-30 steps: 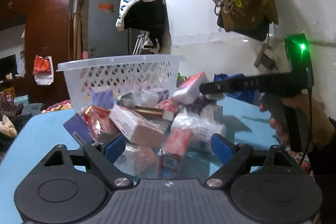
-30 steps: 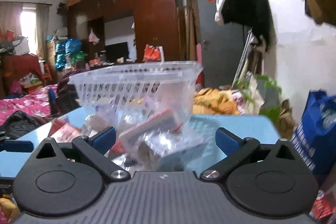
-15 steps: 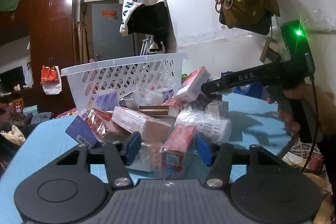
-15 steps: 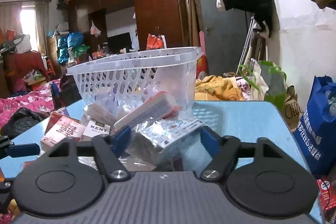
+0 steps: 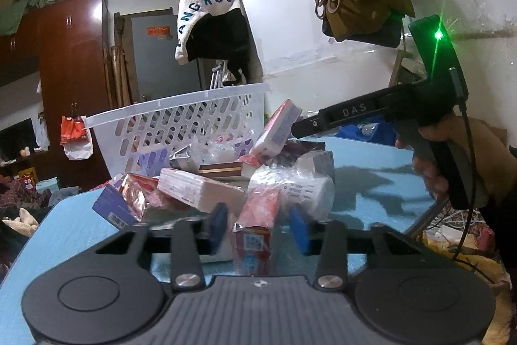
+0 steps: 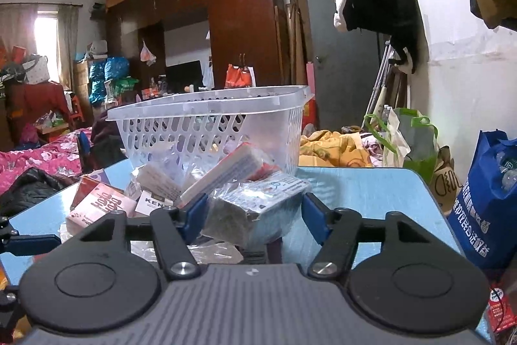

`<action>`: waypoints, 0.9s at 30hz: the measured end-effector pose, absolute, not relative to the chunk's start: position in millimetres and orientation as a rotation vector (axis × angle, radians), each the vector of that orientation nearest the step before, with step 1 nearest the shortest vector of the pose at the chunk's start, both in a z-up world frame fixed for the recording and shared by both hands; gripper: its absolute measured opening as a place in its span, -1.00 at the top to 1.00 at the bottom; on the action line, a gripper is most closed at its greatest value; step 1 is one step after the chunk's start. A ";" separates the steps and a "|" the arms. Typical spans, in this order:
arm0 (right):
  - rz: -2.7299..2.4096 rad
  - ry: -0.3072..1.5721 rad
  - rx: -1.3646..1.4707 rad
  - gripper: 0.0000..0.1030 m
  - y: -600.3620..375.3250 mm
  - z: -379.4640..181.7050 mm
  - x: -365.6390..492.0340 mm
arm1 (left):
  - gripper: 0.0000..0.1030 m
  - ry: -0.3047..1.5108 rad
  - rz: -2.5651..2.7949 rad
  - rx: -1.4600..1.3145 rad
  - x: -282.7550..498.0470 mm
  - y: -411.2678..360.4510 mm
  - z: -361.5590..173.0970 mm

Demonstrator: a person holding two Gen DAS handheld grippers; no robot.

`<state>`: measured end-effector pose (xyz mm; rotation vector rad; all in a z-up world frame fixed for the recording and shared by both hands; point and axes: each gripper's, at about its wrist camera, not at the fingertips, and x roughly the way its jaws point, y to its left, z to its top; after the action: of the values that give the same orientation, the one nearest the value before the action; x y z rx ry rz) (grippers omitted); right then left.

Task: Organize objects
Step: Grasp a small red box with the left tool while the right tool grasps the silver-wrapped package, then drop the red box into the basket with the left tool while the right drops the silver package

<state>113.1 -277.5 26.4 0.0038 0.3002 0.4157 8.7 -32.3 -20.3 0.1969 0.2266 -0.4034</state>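
Pile of small packs sat on the blue table (image 5: pixel 371 183) right in front of the white basket (image 5: pixel 181 118), several leaning on its near wall. Left gripper (image 5: pixel 257 228) had its fingers part-closed either side of an upright red carton (image 5: pixel 257 222) at the pile's near edge; gaps showed on both sides, so not gripping yet. Right gripper (image 6: pixel 253 217) straddled a plastic-wrapped pack (image 6: pixel 258 206) on the pile's right side, fingers (image 6: pixel 194 217) close to its ends, but contact wasn't clear, so I couldn't tell if it was clamped. My read: both were mid-grasp, first picks for the basket. To do it well: centre the carton between the pads, squeeze its flat faces low enough that it won't pivot, lift straight up so neighbours don't topple. The wrap looked slippery and soft; grip the solid body, not loose film. Raise one at a time, clear the basket rim before dropping in.
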 end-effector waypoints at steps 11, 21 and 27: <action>0.400 0.261 0.043 -0.22 -285.6 33.5 105.0 | 0.44 0.172 -0.414 0.113 10.4 -8.8 -1.2; 0.387 0.194 0.049 -0.17 -288.7 54.3 89.5 | 0.44 0.134 -0.380 0.040 20.8 10.1 18.4; 0.427 0.186 0.027 -0.16 -268.6 65.7 95.9 | 0.44 0.105 -0.380 -0.009 35.1 13.9 39.1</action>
<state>95.9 -268.6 65.7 0.0268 0.1857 0.4275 35.1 13.9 39.1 -0.0090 0.1053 -0.3803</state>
